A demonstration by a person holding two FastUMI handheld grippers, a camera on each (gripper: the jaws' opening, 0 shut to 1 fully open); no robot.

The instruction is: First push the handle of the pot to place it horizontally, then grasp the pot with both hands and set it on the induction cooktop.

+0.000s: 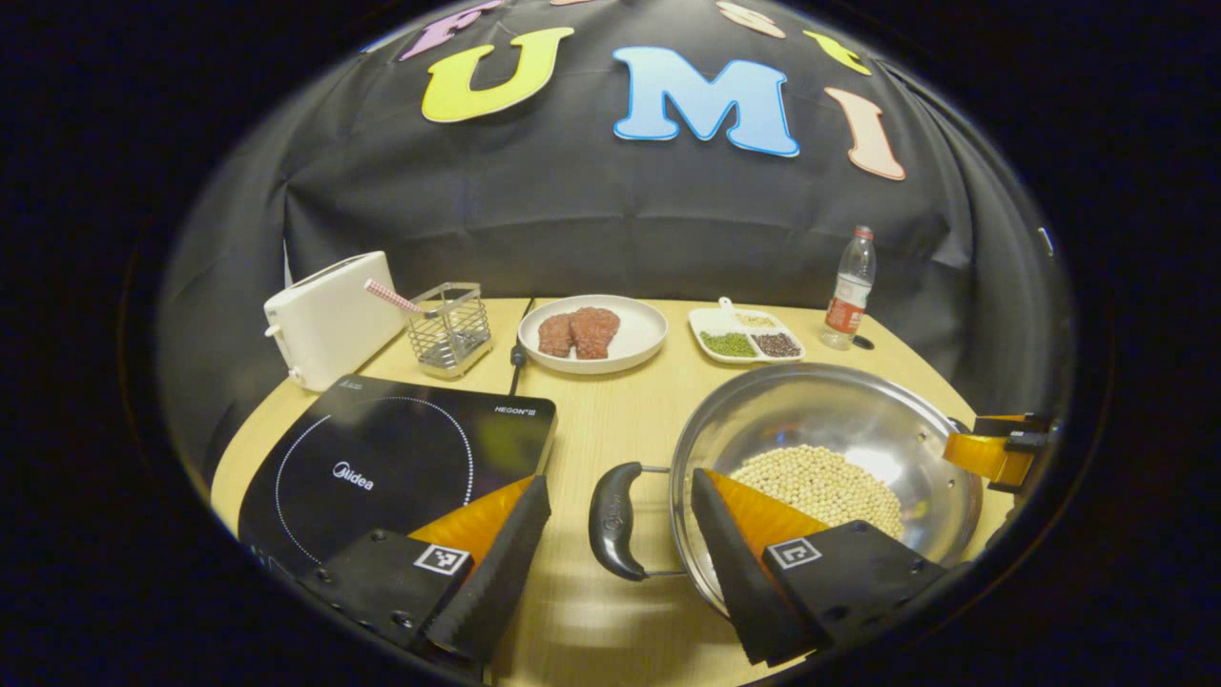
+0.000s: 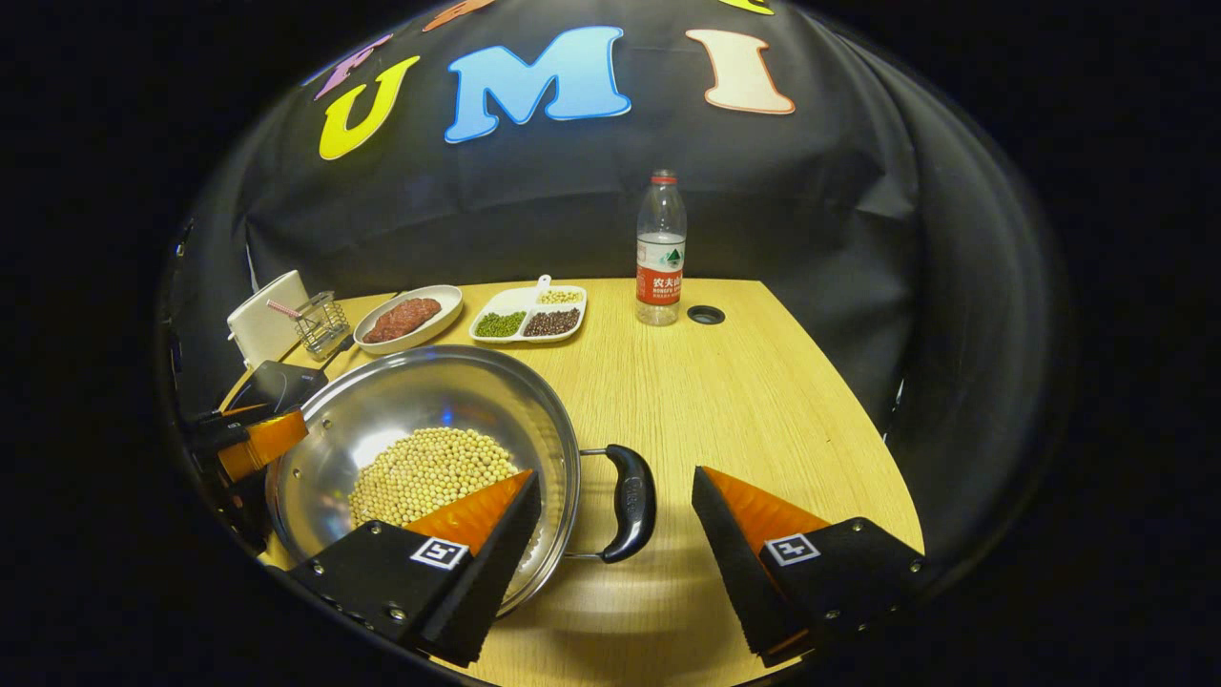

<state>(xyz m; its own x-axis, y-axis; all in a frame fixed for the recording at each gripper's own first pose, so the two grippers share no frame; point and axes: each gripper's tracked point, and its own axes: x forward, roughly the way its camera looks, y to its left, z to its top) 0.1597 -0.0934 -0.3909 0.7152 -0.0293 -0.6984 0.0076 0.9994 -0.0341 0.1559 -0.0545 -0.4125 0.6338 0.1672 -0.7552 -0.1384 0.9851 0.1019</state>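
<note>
- Steel pot (image 1: pixel 830 448) on the wooden bench (image 1: pixel 610 420), just right of the induction cooktop (image 1: pixel 391 463); not on the cooktop.
- Heap of pale beans (image 1: pixel 820 482) inside the pot bowl.
- Two black loop handles on the pot: left handle (image 1: pixel 612 520) toward the cooktop, right handle (image 2: pixel 631 501) on the far side, toward bare bench.
- Left gripper (image 1: pixel 620 534) spread wide, straddling the left handle; handle in the gap, touched by neither finger as far as visible. One finger over the cooktop edge, the other over the pot rim.
- Right gripper (image 2: pixel 615 520) likewise wide open around the right handle; one finger over the pot rim and beans, the other over bare bench. Nothing held.
- Each gripper also seen from the other's view, beyond the opposite pot rim.
- Between pot and cooktop: narrow strip of bare bench.
- Behind the cooktop: white toaster (image 1: pixel 329 320) and wire basket (image 1: pixel 448 326) with a pink checked stick leaning in it, just beside each other.
- Black cable (image 1: pixel 517 355) along the bench from the cooktop's back edge toward the wall.
- Back centre: white plate (image 1: pixel 592 332) with two reddish meat pieces.
- Right of the plate: divided white tray (image 1: pixel 746 336) with green, dark and pale grains in separate compartments.
- Further right: upright clear water bottle (image 2: pixel 660 250), red label; a small dark round hole (image 2: pixel 705 314) in the bench just beside it.
</note>
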